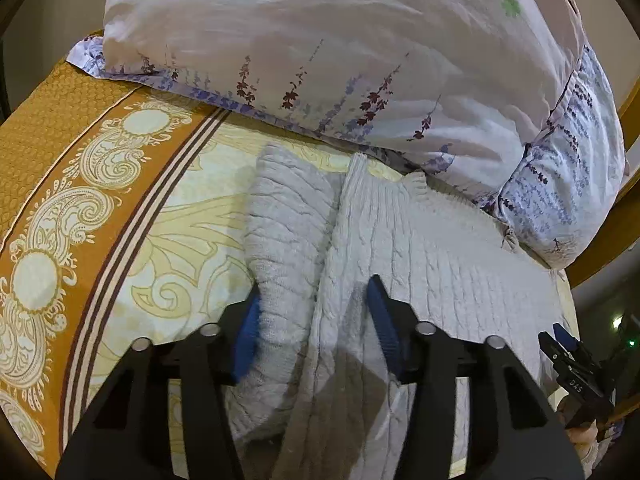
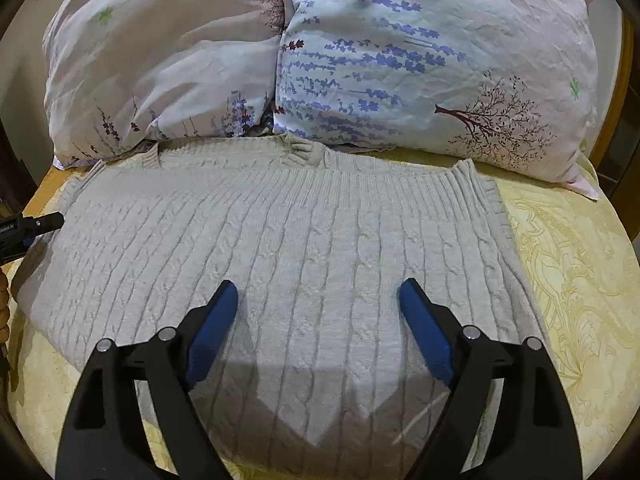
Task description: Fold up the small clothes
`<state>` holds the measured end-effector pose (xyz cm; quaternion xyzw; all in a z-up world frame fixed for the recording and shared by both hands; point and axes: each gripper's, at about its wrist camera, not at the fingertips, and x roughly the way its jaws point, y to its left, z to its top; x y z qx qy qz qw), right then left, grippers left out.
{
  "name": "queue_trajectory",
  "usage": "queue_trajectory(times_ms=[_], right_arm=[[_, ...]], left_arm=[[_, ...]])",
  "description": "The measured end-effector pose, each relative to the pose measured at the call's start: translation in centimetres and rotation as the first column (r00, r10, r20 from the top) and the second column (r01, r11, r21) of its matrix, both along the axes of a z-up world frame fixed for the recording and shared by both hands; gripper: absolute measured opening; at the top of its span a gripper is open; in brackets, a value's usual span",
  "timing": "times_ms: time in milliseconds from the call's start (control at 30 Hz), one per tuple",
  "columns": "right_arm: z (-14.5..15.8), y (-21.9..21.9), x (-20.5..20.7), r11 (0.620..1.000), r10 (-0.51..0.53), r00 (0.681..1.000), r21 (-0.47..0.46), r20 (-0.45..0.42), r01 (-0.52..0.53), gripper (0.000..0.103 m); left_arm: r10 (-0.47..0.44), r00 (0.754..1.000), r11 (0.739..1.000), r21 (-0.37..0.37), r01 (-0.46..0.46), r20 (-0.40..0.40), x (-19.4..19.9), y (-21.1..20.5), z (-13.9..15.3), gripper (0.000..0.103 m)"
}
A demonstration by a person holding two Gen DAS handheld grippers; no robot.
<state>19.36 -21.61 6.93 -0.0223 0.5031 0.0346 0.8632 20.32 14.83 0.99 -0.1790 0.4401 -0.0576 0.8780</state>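
A light grey cable-knit sweater (image 2: 300,220) lies flat on the bed, its ribbed hem towards the pillows. In the left wrist view one sleeve (image 1: 288,220) is laid alongside the sweater body (image 1: 432,248). My left gripper (image 1: 315,284) straddles that sleeve. The left blue pad (image 1: 248,332) touches the sleeve's outer edge, and the right pad (image 1: 384,324) sits on the body with a shadowed gap beside it. My right gripper (image 2: 318,283) hangs wide open over the middle of the sweater with nothing pinched. It also shows at the sweater's far edge (image 1: 560,344).
Two floral pillows (image 2: 160,60) (image 2: 440,60) lean up just behind the sweater. The bedsheet (image 1: 80,200) is yellow with an orange patterned border. A wooden bed frame (image 1: 628,216) runs along the right edge. The left gripper's tip (image 2: 40,222) pokes in at the left.
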Motion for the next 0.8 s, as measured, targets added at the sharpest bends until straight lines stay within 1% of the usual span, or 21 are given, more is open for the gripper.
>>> queue_trajectory(times_ms=[33,67,133,167,233,300,433,467,567,667,800], right_arm=[[0.0,0.0,0.0,1.000,-0.001,1.000,0.000,0.001,0.001,0.084],[0.0,0.0,0.0,1.000,-0.001,1.000,0.000,0.001,0.001,0.084],[0.0,0.0,0.0,1.000,0.000,1.000,0.000,0.001,0.000,0.084],[0.0,0.0,0.0,1.000,-0.001,1.000,0.001,0.001,0.001,0.084],[-0.1,-0.1,0.0,1.000,0.000,1.000,0.004,0.001,0.000,0.084],[-0.1,-0.1,0.0,1.000,0.001,1.000,0.007,0.003,-0.001,0.085],[-0.1,-0.2,0.0,1.000,0.001,1.000,0.013,0.005,-0.001,0.085],[-0.1,-0.2,0.0,1.000,0.002,1.000,0.015,0.004,-0.002,0.085],[-0.1,-0.2,0.0,1.000,0.004,1.000,0.022,0.003,-0.004,0.085],[-0.1,-0.3,-0.1,1.000,0.004,1.000,0.031,0.001,-0.004,0.085],[0.4,-0.7,-0.4,0.998,-0.002,1.000,0.065,0.008,0.002,0.085]], left_arm=[[0.002,1.000,1.000,0.005,-0.002,0.001,0.0,-0.2,0.0,0.042],[-0.005,1.000,1.000,-0.005,0.005,0.001,0.0,-0.3,0.0,0.032],[-0.012,1.000,0.999,-0.037,0.011,-0.010,0.1,-0.5,-0.1,0.027],[-0.011,1.000,0.999,-0.035,0.010,-0.008,0.1,-0.7,0.0,0.026],[-0.014,1.000,0.999,-0.048,0.013,-0.003,0.1,-0.9,0.3,0.024],[-0.014,1.000,0.996,-0.086,0.015,0.010,0.0,-0.9,0.9,0.023],[-0.041,0.997,0.985,-0.163,0.051,0.067,-0.1,-1.5,3.3,0.022],[-0.047,0.996,0.983,-0.172,0.060,0.079,-0.2,-1.7,3.9,0.022],[-0.085,0.988,0.970,-0.217,0.111,0.129,0.0,-3.4,5.9,0.021],[-0.118,0.981,0.964,-0.220,0.150,0.154,0.4,-5.0,7.2,0.021],[-0.157,0.975,0.953,-0.233,0.192,0.158,1.1,-7.1,7.9,0.021]])
